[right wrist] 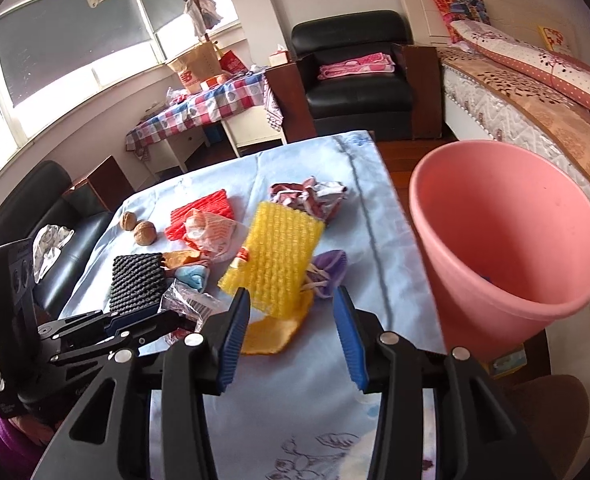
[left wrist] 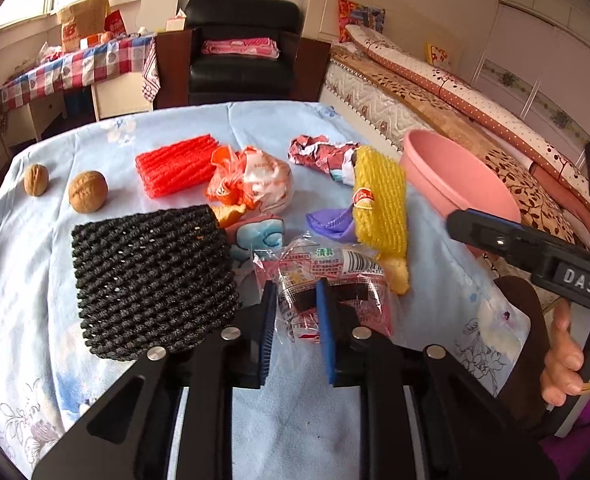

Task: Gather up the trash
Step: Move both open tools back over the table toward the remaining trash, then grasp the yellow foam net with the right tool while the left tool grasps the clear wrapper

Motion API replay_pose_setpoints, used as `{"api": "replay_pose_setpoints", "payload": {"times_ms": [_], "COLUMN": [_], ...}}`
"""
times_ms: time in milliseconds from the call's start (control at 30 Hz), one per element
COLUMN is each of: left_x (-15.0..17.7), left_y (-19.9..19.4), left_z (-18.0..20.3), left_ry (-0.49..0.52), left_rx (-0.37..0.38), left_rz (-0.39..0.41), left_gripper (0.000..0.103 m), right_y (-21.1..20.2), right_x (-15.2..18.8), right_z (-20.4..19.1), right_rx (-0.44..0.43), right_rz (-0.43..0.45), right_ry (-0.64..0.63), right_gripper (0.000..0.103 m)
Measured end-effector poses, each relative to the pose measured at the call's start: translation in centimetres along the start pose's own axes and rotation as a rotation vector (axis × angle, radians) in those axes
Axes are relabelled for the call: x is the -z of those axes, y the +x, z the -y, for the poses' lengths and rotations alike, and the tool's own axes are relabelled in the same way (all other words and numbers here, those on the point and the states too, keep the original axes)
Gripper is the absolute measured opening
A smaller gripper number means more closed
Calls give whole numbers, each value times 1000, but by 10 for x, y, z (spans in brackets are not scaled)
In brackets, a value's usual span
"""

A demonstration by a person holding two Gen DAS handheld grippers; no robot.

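Clear plastic wrapper with barcode lies flat on the table, long axis roughly left-right in the left wrist view, barcode end toward the right; left gripper has its blue pads on either side of it, jaws narrowed around the wrapper, real grip cannot be told. Right gripper wide open, holding nothing, hovering over the cloth near the yellow foam net, whose long axis runs away from the camera. Pink bin sits off the table's right edge, mouth tilted toward the camera. Table covered in light blue floral cloth; bedroom with bed on the right, black armchair behind, checkered side table by the window. Counts: two walnuts, three foam nets (black, red, yellow), one orange-white plastic bag, one crumpled red-white paper, one purple scrap.
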State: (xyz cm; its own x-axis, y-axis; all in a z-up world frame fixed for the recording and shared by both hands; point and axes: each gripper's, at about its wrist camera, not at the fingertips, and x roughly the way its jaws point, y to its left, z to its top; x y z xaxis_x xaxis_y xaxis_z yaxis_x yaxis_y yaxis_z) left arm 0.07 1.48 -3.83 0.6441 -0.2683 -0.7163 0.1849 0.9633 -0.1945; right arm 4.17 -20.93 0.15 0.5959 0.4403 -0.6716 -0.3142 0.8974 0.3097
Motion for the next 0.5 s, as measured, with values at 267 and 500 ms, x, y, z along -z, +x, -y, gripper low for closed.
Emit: {"api": "replay_pose_setpoints", "payload": {"times_ms": [267,500], "left_x": [-6,-6], "left_y": [-18,-23], "left_z": [-6,-10], "left_ry": [-30,-49], "left_rx": [17,17], "left_rz": [44,50], "left_gripper": [18,18], "right_y": [24,48], "right_x": [-7,-14], "right_z": [-9,-5], "right_rx": [-12,-5], "right_rz": [-39,-68], "right_ry": [11,37], "right_gripper": [44,32]}}
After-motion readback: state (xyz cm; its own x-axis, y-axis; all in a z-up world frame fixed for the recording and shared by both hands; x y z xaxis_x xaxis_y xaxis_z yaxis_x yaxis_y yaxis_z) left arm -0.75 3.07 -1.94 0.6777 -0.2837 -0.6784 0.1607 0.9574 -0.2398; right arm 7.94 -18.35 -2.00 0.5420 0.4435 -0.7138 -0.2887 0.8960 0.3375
